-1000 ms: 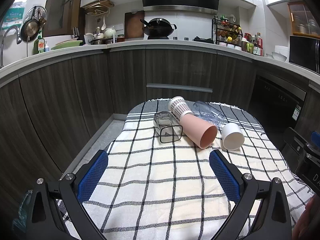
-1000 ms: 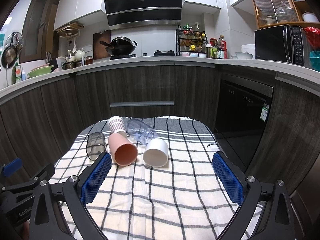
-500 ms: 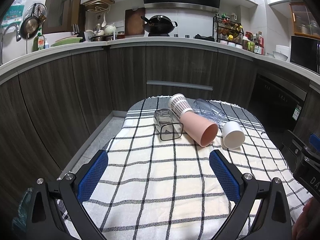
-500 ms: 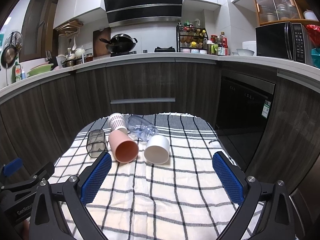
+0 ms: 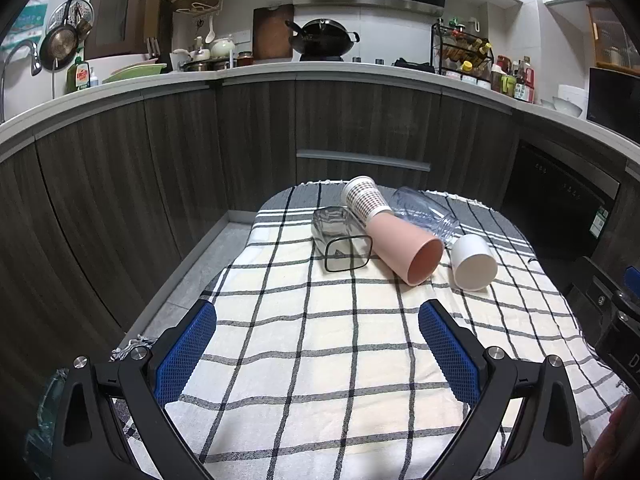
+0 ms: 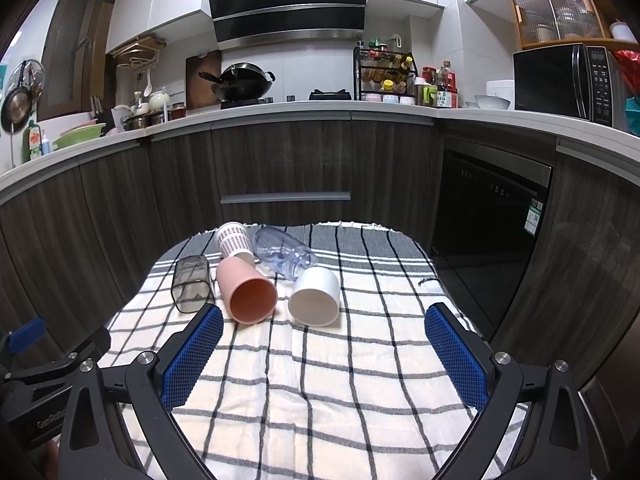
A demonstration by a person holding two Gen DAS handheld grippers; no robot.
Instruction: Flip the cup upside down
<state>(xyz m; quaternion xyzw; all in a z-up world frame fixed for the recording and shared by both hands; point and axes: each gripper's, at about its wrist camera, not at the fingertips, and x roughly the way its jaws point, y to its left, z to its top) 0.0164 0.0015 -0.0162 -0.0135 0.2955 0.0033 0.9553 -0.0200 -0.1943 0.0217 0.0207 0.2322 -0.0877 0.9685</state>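
Observation:
Several cups lie on their sides at the far end of a checked cloth. A pink cup (image 5: 404, 249) (image 6: 246, 294) has its mouth toward me. A white cup (image 5: 473, 262) (image 6: 315, 296) lies right of it. A smoky square glass (image 5: 340, 239) (image 6: 191, 283) lies to the left. A dotted paper cup (image 5: 363, 200) (image 6: 233, 240) and a clear plastic cup (image 5: 425, 216) (image 6: 283, 256) lie behind. My left gripper (image 5: 316, 328) is open and empty, well short of the cups. My right gripper (image 6: 322, 330) is open and empty, just short of the white cup.
The checked cloth (image 5: 328, 344) (image 6: 320, 380) covers a small table. Dark wooden cabinets (image 5: 256, 144) curve around behind it, with a dishwasher (image 6: 488, 216) on the right. The other gripper's body shows at the right edge (image 5: 616, 320) and lower left (image 6: 36, 380).
Both views have tilted slightly, so the cups sit a little lower in the frames. The cups themselves have not moved. Both grippers stay open.

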